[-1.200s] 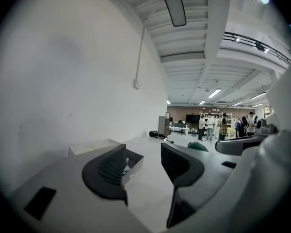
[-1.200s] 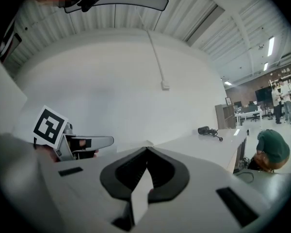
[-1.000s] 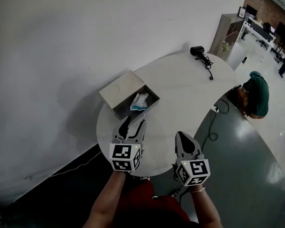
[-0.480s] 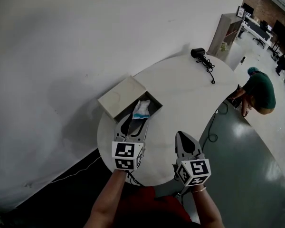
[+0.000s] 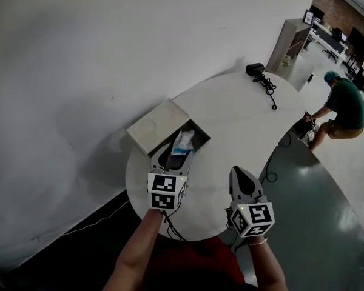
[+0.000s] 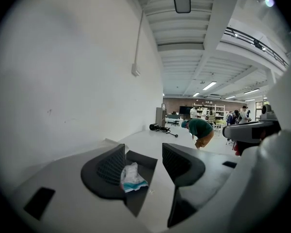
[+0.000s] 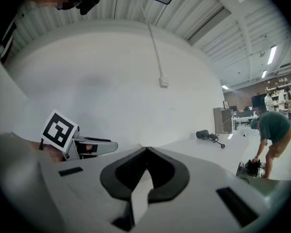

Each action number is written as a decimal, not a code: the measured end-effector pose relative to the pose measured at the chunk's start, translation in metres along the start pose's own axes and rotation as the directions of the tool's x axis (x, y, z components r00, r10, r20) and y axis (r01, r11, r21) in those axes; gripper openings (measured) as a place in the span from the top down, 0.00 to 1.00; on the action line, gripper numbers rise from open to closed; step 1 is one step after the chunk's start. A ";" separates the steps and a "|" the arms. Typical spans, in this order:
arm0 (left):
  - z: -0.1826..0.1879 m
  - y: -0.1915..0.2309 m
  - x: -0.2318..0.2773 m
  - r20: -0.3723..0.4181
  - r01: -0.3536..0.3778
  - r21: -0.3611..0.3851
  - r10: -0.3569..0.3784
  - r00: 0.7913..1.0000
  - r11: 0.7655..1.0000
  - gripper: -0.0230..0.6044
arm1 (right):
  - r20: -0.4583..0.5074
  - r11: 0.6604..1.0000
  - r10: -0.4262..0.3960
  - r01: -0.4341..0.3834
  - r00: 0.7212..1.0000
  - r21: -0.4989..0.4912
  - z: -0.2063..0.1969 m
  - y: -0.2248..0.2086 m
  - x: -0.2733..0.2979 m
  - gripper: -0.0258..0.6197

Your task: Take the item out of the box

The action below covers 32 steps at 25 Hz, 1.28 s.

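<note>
White wall fills most of the head view, with grey-green floor to the right and an open workspace beyond. A grey cabinet stands by the wall, and past the table a person in a green top bends over.

We stand at a round white table. Near its edge on the wall side sits 1 pale box, its dark inside open towards us.

We hold 2 grippers above the near part of the table. The left gripper points into the box's opening with its tips at the box's rim. In the left gripper view its jaws stand wide apart, having just been opening, and the left gripper grips nothing. The right gripper hangs to the right, well apart from the box. In the right gripper view its jaws meet at the tips, with nothing between them.

A black device with a cable lies at the table's far side.

The item, a small white bundle with a teal band, lies inside the box. In the left gripper view the item shows between the jaws, close to the left-hand pad. We cannot tell whether that pad touches it.
</note>
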<state>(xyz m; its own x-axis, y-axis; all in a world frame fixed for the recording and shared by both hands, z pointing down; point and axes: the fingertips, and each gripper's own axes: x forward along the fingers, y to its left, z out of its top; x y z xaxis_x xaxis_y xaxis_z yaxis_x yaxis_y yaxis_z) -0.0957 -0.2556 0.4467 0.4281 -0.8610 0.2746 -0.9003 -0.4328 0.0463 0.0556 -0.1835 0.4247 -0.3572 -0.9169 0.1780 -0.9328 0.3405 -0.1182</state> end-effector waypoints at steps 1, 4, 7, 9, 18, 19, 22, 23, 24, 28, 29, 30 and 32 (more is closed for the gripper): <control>-0.001 0.001 0.003 -0.005 -0.002 0.004 0.002 1.000 1.000 0.61 | 0.001 1.000 0.001 -0.001 1.000 0.002 0.000 -0.001 0.001 0.94; -0.004 0.002 0.010 -0.022 -0.013 0.018 0.013 1.000 1.000 0.61 | -0.004 1.000 0.009 -0.009 1.000 0.003 0.000 -0.003 0.006 0.94; -0.006 0.006 0.020 -0.037 -0.024 0.026 0.025 0.999 0.999 0.61 | -0.007 1.000 0.023 -0.023 1.000 0.001 0.001 -0.006 0.016 0.94; -0.008 0.008 0.028 -0.048 -0.030 0.026 0.031 0.998 0.999 0.61 | -0.011 0.999 0.035 -0.035 0.999 0.002 0.002 -0.010 0.024 0.94; -0.017 0.021 0.065 -0.114 -0.061 0.012 0.062 0.992 0.998 0.61 | -0.053 0.995 0.099 -0.098 0.994 0.018 0.000 -0.028 0.067 0.94; -0.020 0.023 0.069 -0.125 -0.064 0.016 0.066 0.990 0.998 0.61 | -0.058 0.994 0.105 -0.104 0.993 0.021 -0.002 -0.030 0.071 0.94; -0.030 0.024 0.081 -0.164 -0.064 0.042 0.070 0.984 0.997 0.61 | -0.072 0.992 0.122 -0.120 0.990 0.032 -0.007 -0.035 0.084 0.94; -0.033 0.024 0.085 -0.177 -0.062 0.051 0.070 0.982 0.997 0.61 | -0.076 0.992 0.127 -0.125 0.989 0.034 -0.009 -0.037 0.088 0.94; -0.035 0.024 0.089 -0.189 -0.060 0.058 0.070 0.980 0.997 0.61 | -0.081 0.991 0.132 -0.130 0.988 0.036 -0.010 -0.038 0.092 0.94; -0.042 0.023 0.101 -0.234 -0.048 0.083 0.067 0.970 0.995 0.61 | -0.095 0.988 0.149 -0.145 0.984 0.047 -0.014 -0.044 0.104 0.94; -0.044 0.023 0.104 -0.245 -0.045 0.090 0.066 0.967 0.995 0.61 | -0.098 0.988 0.153 -0.149 0.983 0.049 -0.015 -0.046 0.106 0.94; -0.045 0.023 0.107 -0.257 -0.042 0.094 0.065 0.964 0.995 0.61 | -0.102 0.987 0.157 -0.152 0.982 0.052 -0.017 -0.047 0.109 0.94; -0.050 0.025 0.111 -0.282 -0.036 0.097 0.062 0.957 0.995 0.61 | -0.113 0.985 0.167 -0.161 0.980 0.060 -0.020 -0.048 0.113 0.94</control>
<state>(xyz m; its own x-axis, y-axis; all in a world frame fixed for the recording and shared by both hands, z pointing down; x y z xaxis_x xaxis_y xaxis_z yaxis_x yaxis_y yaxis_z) -0.0745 -0.3485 0.5267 0.3317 -0.7760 0.5365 -0.9033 -0.4253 -0.0567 0.0585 -0.2994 0.4703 -0.5110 -0.8178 0.2646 -0.8586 0.4707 -0.2032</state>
